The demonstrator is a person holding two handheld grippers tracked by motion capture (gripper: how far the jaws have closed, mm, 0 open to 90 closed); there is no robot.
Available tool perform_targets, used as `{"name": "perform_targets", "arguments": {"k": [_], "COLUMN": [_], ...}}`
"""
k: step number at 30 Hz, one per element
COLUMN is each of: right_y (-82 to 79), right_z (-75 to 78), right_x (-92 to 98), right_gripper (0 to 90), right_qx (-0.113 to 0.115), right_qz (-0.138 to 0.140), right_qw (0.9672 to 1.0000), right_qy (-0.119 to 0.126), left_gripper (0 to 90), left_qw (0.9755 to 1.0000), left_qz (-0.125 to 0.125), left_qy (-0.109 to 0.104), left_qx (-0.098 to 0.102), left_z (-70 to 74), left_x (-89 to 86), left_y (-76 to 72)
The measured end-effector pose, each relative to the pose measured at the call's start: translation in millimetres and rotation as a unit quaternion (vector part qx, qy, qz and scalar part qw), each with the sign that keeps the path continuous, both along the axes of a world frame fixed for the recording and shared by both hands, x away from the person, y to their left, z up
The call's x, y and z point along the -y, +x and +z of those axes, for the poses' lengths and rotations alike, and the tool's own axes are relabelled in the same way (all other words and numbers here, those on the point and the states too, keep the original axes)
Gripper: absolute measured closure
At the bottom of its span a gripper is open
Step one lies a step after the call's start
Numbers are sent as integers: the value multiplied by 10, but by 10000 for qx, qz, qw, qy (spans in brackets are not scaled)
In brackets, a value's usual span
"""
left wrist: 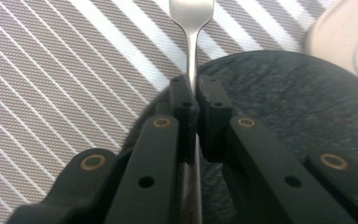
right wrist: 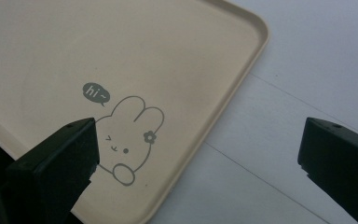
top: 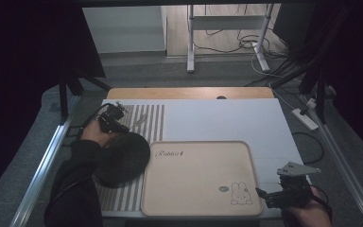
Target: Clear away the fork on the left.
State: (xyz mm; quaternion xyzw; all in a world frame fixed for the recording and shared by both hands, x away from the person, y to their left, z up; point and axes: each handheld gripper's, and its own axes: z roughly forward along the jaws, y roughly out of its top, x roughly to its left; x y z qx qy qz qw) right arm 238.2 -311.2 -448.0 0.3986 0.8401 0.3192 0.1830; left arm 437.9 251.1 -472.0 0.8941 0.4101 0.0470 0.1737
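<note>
My left gripper [left wrist: 196, 88] is shut on the handle of a silver fork [left wrist: 192, 42]; the fork's head points away from me over a striped placemat [left wrist: 51, 70]. A black round plate [left wrist: 289, 98] lies just below and to the right of the jaws. In the high view the left gripper [top: 116, 113] is over the mat's far end, beyond the black plate [top: 123, 158]. My right gripper [right wrist: 199, 128] is open and holds nothing, hovering by the corner of a beige tray [right wrist: 121, 46] with a rabbit drawing. In the high view the right gripper [top: 264, 197] sits at the tray's [top: 198, 165] near right corner.
The tray and the mat [top: 146, 118] rest on a white sheet [top: 217, 118] that covers a wooden table [top: 189, 92]. Metal rails run along both sides of the table. On the floor beyond are a stand's legs [top: 227, 52], cables and a power strip [top: 305, 118].
</note>
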Motion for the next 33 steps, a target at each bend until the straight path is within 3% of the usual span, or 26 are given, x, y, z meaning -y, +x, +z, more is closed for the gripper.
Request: {"name": "perform_targets", "arguments": {"k": [6, 9, 15, 33], "right_y": [-2, -1, -1, -15], "right_z": [-2, -2, -1, 7], "right_x": [-7, -6, -14, -6], "right_gripper": [0, 0, 0, 0], "right_qx": [2, 0, 9, 55], "right_qz": [4, 2, 19, 92], "right_qw": [10000, 10000, 10000, 9999], "right_qy": [-16, -16, -57, 9], "left_gripper": [858, 858, 858, 858], "left_qw": [10000, 9997, 9994, 9988], "left_qz": [-39, -42, -119, -262], "left_qy": [-60, -238, -312, -398], "left_qx": [-20, 4, -51, -64], "left_z": [-32, -41, -63, -3], "left_x": [81, 97, 185, 527], "left_y": [-160, -246, -339, -718]}}
